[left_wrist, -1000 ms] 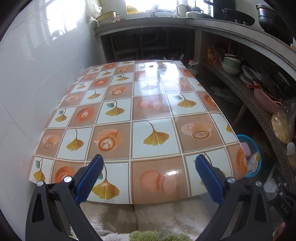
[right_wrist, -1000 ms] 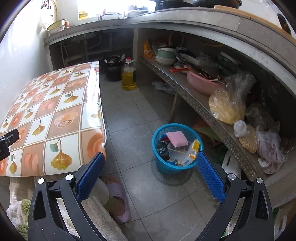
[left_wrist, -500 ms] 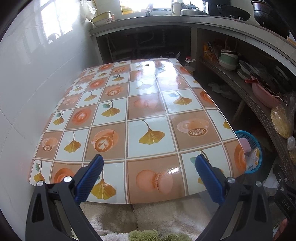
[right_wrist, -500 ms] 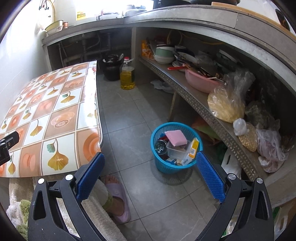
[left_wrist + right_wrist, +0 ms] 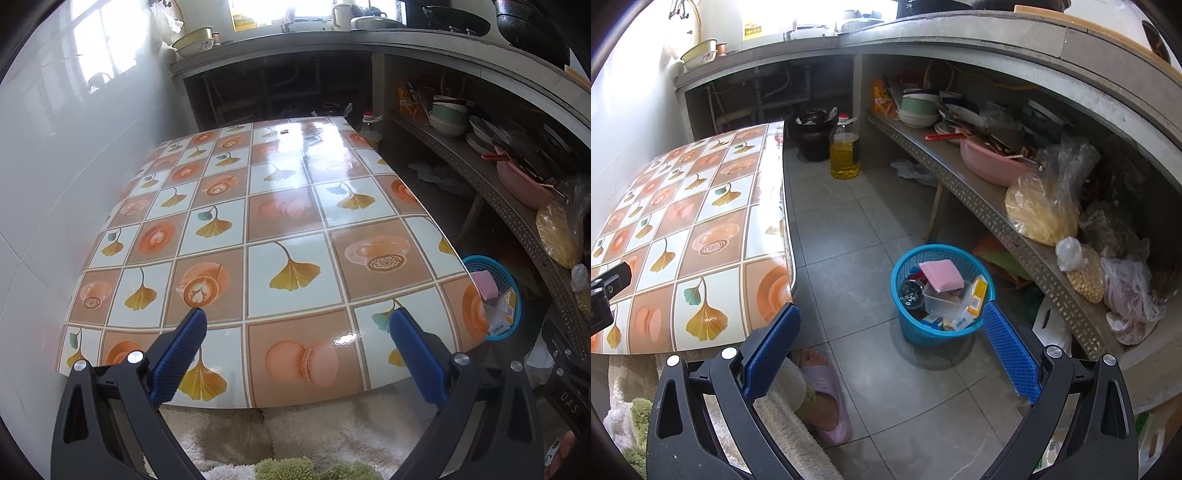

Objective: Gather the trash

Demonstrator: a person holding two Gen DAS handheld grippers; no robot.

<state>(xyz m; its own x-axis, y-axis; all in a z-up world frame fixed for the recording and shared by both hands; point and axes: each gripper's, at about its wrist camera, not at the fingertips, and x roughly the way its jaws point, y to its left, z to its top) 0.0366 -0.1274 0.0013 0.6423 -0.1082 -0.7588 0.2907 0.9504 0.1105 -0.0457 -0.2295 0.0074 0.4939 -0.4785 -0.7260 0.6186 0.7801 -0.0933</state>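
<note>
A blue plastic basket (image 5: 925,332) stands on the grey floor right of the table, holding a pink sponge (image 5: 941,274), a clear box (image 5: 942,301), a yellow carton (image 5: 978,291) and other packets. Its rim (image 5: 515,291) also peeks past the table's right edge in the left wrist view. My right gripper (image 5: 890,328) hovers open above the floor, just short of the basket, with nothing between its blue pads. My left gripper (image 5: 297,334) hangs open over the near edge of the table (image 5: 280,206) with its patterned cloth. A tiny dark speck (image 5: 283,131) lies at the table's far end.
A person's foot in a lilac slipper (image 5: 823,398) rests on the floor beside a fluffy robe (image 5: 295,435). An oil bottle (image 5: 844,147) and a dark pot (image 5: 812,134) stand at the far end. A shelf (image 5: 982,206) with bowls and bags runs along the right.
Both views have shifted slightly: the left gripper has risen and tilted a little over the table, and the right gripper has drifted a touch. Both stay open and empty.
</note>
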